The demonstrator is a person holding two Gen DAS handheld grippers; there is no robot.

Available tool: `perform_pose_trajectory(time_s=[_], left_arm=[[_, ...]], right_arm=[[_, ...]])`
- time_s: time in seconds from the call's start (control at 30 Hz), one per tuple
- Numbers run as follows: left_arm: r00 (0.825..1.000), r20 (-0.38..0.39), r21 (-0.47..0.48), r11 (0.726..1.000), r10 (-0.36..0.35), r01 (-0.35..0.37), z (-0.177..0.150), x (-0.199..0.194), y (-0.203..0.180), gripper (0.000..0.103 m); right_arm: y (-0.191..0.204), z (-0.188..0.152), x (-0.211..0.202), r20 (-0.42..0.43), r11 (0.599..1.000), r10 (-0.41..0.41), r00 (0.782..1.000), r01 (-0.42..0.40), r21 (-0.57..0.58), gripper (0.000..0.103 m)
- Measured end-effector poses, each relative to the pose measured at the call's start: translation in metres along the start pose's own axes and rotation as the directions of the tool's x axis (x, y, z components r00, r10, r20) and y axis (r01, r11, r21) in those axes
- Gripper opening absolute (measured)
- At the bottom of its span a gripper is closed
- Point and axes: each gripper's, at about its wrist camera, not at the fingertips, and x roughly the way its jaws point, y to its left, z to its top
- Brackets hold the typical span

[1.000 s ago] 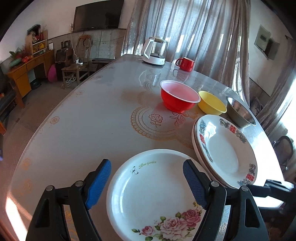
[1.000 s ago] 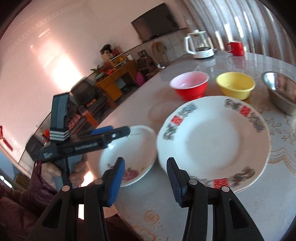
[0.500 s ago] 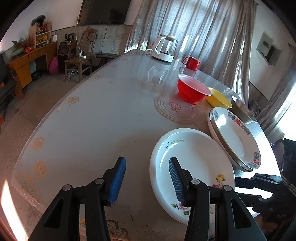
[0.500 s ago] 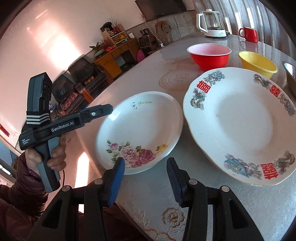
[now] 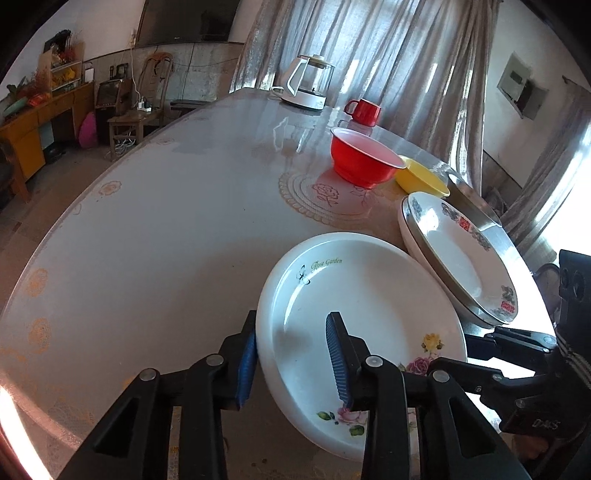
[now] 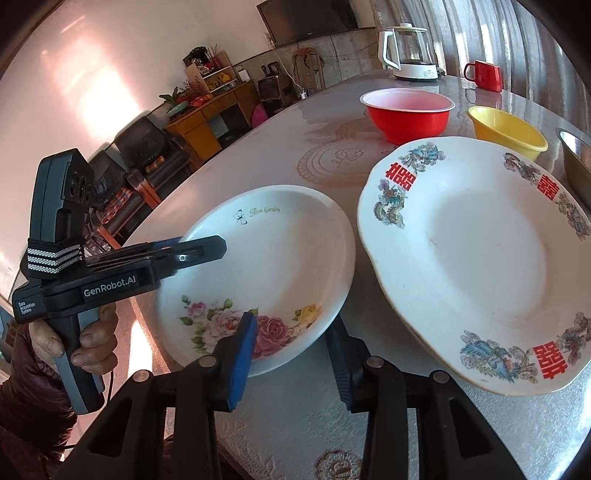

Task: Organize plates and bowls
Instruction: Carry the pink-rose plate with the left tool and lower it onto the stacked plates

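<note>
From the left wrist view, the left tool [image 5: 291,360] had its two blue pads on either side of the rose plate's [image 5: 369,295] near rim, one outside and one inside the dish. The jaws were closing on that rim, and I could not tell if they pressed it yet. The rose plate sat on the bench [image 5: 166,221] at its near edge, just beside the big plate [image 5: 458,258], which looked stacked on another one. Behind them stood a red bowl [image 5: 364,158], a yellow bowl [image 5: 421,181] and a bit of a metal bowl [image 5: 469,192]. A kettle [image 5: 306,88] and a red mug [image 5: 364,110] stood far back by the curtains.

From the right wrist view, the right tool [image 6: 291,363] also reached over the rose plate's rim by the painted flowers. Its jaws were closing too, with the rim between them. A hand [image 6: 88,343] held the left tool at the plate's other side.

The step looked like picking up the rose plate with both tools. Next, I think both should squeeze firmly and lift together, keeping the plate flat, maybe to set it on the big plate. The bench was shiny and smooth, so the plate could slide. The room had a TV [image 6: 306,16], a wooden cabinet [image 6: 207,122] and a chair [image 5: 129,118].
</note>
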Motion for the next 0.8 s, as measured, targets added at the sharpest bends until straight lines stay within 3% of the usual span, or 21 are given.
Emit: perform_pose_trajectory(time_s=[0.37,0.8], left_arm=[[0.997,0.033,-0.092,0.993,-0.076,0.079,-0.004,-0.014,0.014,0.035],[0.993,0.080,-0.072,0.993,-0.084,0.090,-0.003,-0.024,0.008,0.035]], right_arm=[[0.007,0.004,0.001,0.006,1.000,-0.011,1.000,0.011,-0.004,0.038],[0.001,0.002,-0.011,0.039,1.000,-0.009,0.999,0.009,-0.001,0.038]])
